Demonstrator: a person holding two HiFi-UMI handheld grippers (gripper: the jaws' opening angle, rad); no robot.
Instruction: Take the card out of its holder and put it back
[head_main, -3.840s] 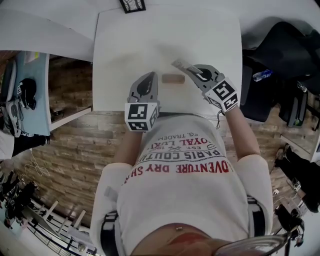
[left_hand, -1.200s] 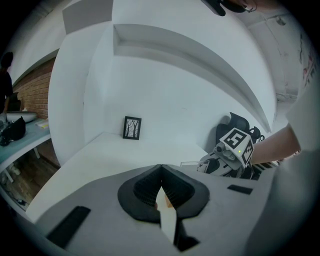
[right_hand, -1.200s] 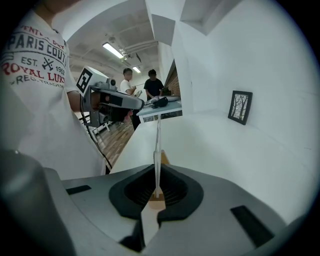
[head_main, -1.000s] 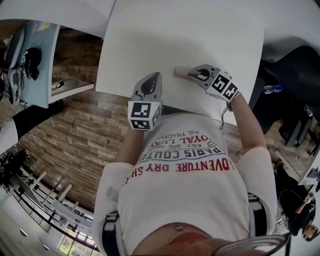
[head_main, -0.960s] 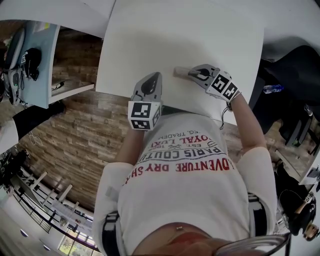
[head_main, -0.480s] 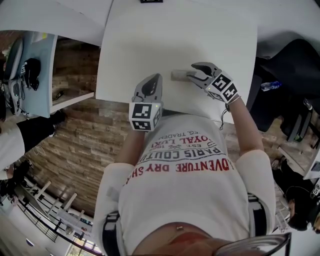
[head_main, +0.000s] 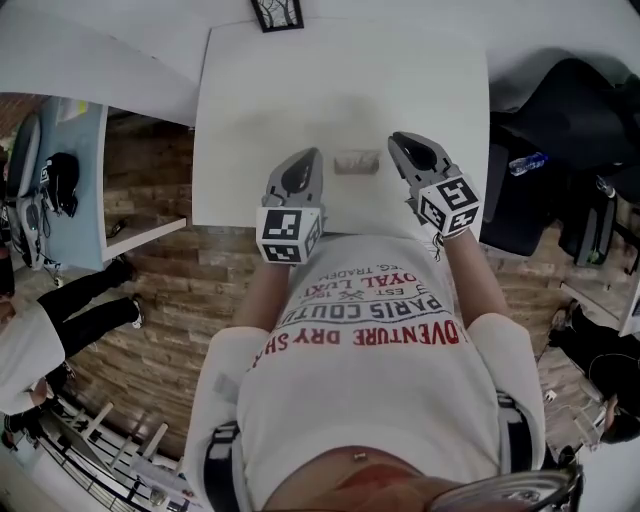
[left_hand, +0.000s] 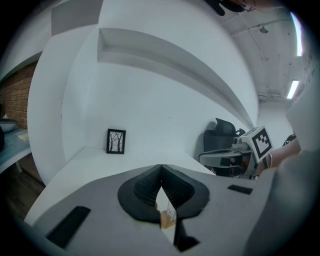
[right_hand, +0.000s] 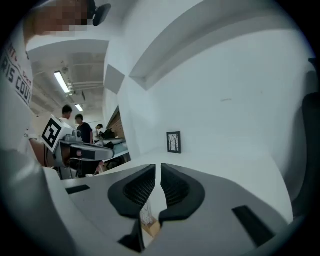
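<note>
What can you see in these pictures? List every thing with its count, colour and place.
table: 1, white, below the grippers
card holder: 1, wooden, on table between the grippers
card: 1, white, standing in holder
picture frame: 1, black, table's far edge
office chair: 1, black, right of table
left gripper: 1, grey, jaws together, empty
right gripper: 1, grey, jaws just closing to a narrow gap, nothing between
</note>
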